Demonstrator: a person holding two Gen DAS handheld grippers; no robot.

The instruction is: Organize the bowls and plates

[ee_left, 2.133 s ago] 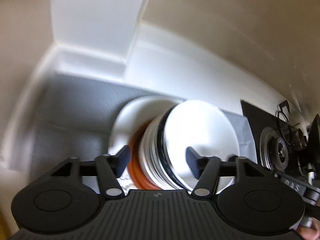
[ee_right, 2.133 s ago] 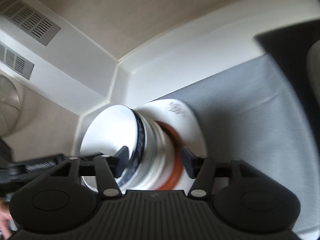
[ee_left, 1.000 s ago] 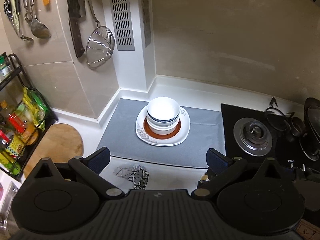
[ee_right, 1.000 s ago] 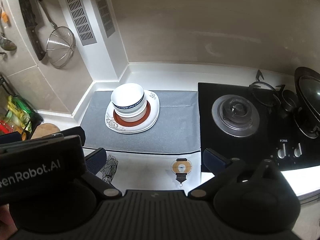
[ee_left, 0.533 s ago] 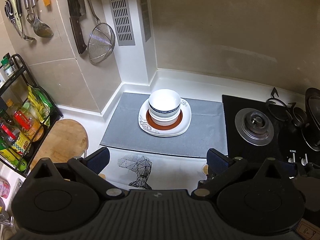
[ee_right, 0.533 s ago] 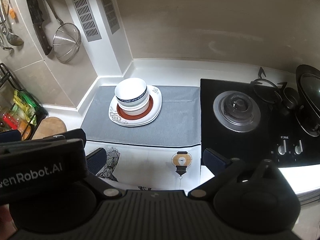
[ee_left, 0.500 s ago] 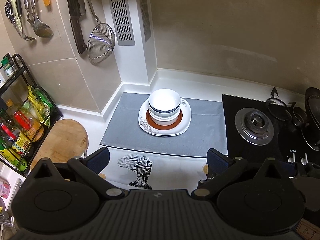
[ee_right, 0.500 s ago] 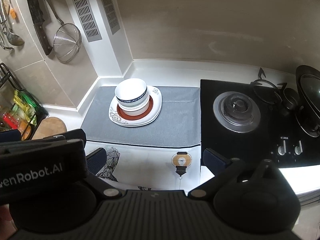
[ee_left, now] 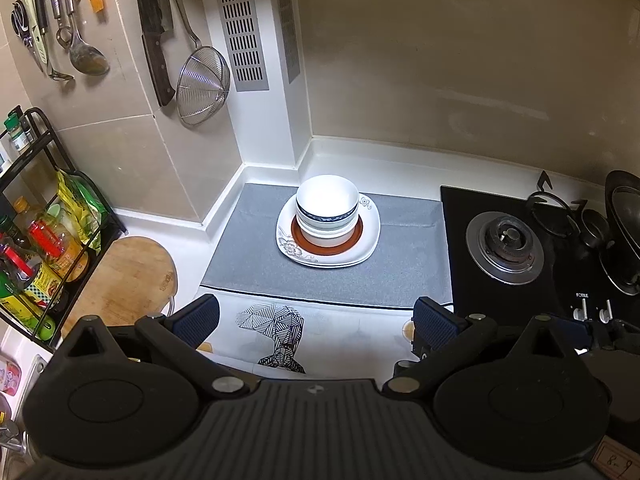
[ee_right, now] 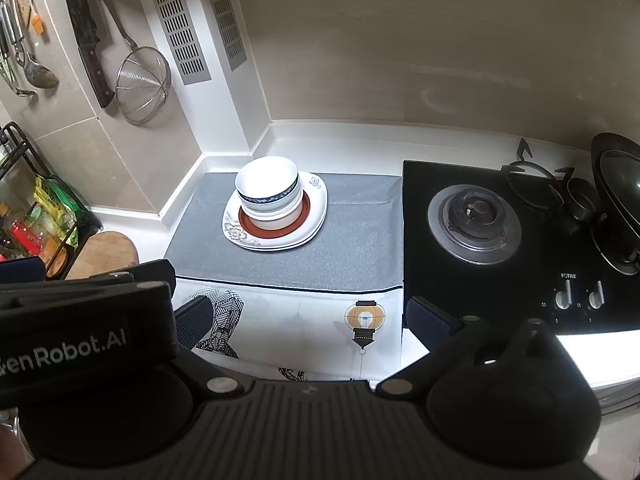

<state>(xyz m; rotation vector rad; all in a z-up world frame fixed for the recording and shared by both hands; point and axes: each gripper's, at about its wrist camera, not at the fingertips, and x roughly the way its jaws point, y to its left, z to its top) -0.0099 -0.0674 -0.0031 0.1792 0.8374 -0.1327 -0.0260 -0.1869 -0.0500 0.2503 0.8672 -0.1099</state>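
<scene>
A stack of white bowls (ee_left: 327, 207), the upper one with a dark blue band, stands on a red-brown plate (ee_left: 356, 236). That plate lies on a white square plate with a flower pattern (ee_left: 370, 222), on a grey mat (ee_left: 400, 276). The same stack of bowls (ee_right: 268, 188) shows in the right wrist view. My left gripper (ee_left: 316, 318) is open and empty, held back from the counter's front. My right gripper (ee_right: 308, 318) is open and empty too. The left gripper's body (ee_right: 80, 332) shows at the left of the right wrist view.
A black gas hob (ee_left: 504, 242) with a wok (ee_left: 624, 224) is to the right of the mat. A round wooden board (ee_left: 128, 276) and a black rack of bottles (ee_left: 36, 240) stand at the left. A knife, strainer (ee_left: 202, 80) and ladles hang on the wall.
Both grippers have pulled back from close around the stack of bowls and opened wide. In the last half second they have hardly moved.
</scene>
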